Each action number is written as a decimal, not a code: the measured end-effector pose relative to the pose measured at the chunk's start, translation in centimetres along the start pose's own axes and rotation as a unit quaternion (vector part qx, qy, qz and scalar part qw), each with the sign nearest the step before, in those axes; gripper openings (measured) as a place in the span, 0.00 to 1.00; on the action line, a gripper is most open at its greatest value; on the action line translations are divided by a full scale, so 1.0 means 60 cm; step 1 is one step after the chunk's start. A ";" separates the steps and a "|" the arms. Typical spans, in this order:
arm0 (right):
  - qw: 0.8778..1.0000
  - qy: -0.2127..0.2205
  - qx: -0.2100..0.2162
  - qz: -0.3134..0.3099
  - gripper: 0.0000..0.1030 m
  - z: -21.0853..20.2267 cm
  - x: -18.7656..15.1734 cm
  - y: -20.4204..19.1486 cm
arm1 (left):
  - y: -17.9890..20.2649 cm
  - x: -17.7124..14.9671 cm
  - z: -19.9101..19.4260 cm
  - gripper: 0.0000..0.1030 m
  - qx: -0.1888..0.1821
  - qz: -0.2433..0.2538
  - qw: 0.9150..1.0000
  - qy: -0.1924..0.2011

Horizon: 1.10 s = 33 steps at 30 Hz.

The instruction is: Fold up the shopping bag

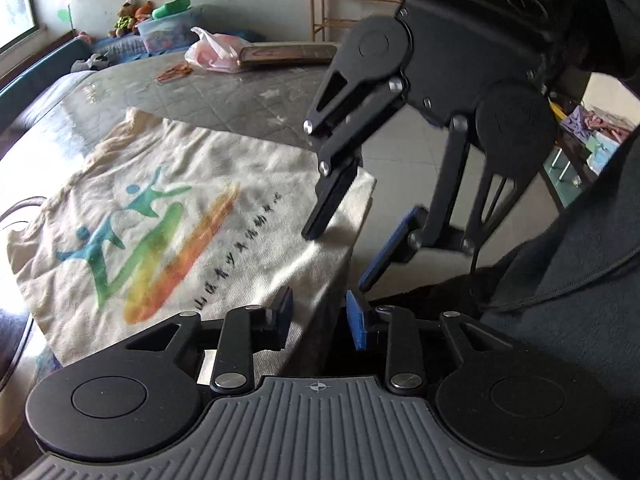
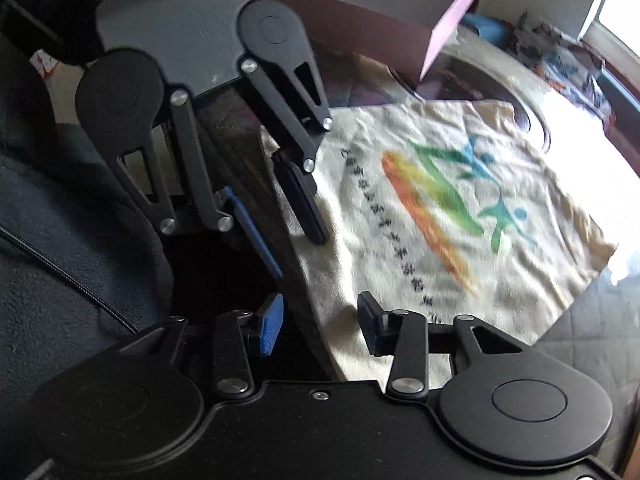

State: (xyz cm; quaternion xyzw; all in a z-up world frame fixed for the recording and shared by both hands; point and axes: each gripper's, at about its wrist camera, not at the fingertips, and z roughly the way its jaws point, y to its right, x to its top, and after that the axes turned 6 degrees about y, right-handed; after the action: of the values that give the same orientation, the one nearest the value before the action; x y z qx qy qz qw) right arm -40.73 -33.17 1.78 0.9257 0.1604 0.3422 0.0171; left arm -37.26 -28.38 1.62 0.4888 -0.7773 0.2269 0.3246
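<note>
A cream canvas shopping bag [image 1: 192,216] with a rainbow logo and a line of black lettering lies flat on the table [image 1: 240,92]. Its near edge droops over the table's side. My left gripper [image 1: 318,320] is open, one finger above the cloth and its blue-padded finger past the hanging edge. Further along the same edge my right gripper [image 1: 338,260] is open and straddles it the same way. The right wrist view shows the bag [image 2: 460,208], my right gripper [image 2: 320,328] at the near edge and my left gripper [image 2: 298,256] beyond it. Neither grips the cloth.
At the table's far side lie a pink plastic bag [image 1: 212,50], a flat wooden box [image 1: 284,54] and orange bands [image 1: 174,72]. A pale box [image 2: 360,12] stands past the bag. The person's dark fleece clothing [image 1: 580,300] fills the space beside the table.
</note>
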 end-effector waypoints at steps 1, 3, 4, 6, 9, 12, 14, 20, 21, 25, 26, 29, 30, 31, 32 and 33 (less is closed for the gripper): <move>1.000 -0.001 0.001 -0.005 0.43 0.002 0.001 -0.002 | -0.003 0.001 -0.004 0.30 0.001 -0.001 1.000 0.004; 1.000 -0.002 0.002 -0.015 0.40 0.007 0.002 -0.005 | -0.010 0.001 -0.007 0.31 0.010 0.002 1.000 0.007; 1.000 -0.003 0.003 -0.021 0.38 0.009 0.003 -0.007 | -0.012 0.000 -0.007 0.32 0.011 0.004 1.000 0.006; 1.000 -0.004 0.004 -0.031 0.32 0.014 0.004 -0.010 | -0.014 -0.003 -0.003 0.35 0.006 0.008 1.000 0.002; 0.999 -0.006 0.006 -0.046 0.26 0.021 0.006 -0.016 | -0.007 -0.007 0.004 0.39 -0.019 0.027 0.999 -0.011; 0.998 -0.008 0.007 -0.063 0.26 0.027 0.008 -0.021 | 0.003 -0.009 0.012 0.39 -0.009 0.051 0.999 -0.015; 0.997 -0.010 0.007 -0.076 0.27 0.028 0.007 -0.026 | 0.000 -0.008 0.013 0.38 -0.006 0.046 0.999 -0.013; 0.995 -0.012 0.007 -0.100 0.30 0.030 0.004 -0.032 | -0.005 -0.006 0.008 0.37 0.013 0.057 0.998 -0.004; 0.994 -0.012 0.005 -0.106 0.30 0.031 0.003 -0.034 | -0.006 -0.007 0.010 0.37 0.013 0.058 0.998 -0.006; 0.994 -0.013 0.004 -0.107 0.30 0.032 0.003 -0.033 | -0.006 -0.010 0.017 0.37 0.006 0.070 0.997 -0.018; 0.995 -0.012 0.006 -0.100 0.29 0.032 0.005 -0.032 | -0.004 -0.010 0.017 0.37 0.001 0.072 0.997 -0.018; 0.997 -0.010 0.009 -0.080 0.28 0.033 0.008 -0.023 | 0.002 -0.010 0.016 0.38 -0.016 0.083 0.996 -0.021; 0.997 -0.010 0.010 -0.080 0.28 0.034 0.008 -0.022 | -0.004 -0.008 0.016 0.37 -0.017 0.074 0.997 -0.023; 0.996 -0.010 0.013 -0.086 0.28 0.034 0.007 -0.023 | -0.010 -0.006 0.017 0.30 -0.018 0.065 0.997 -0.025; 0.995 -0.011 0.015 -0.094 0.28 0.034 0.007 -0.025 | -0.016 -0.004 0.017 0.25 -0.019 0.056 0.998 -0.027; 0.995 -0.011 0.013 -0.099 0.29 0.034 0.006 -0.027 | -0.022 -0.002 0.018 0.23 -0.020 0.047 0.998 -0.029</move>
State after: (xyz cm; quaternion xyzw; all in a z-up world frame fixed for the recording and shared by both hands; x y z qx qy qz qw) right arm -39.63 -31.33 0.21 0.9090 0.2557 0.3265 0.0412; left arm -36.30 -29.57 0.85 0.4513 -0.8128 0.2122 0.3010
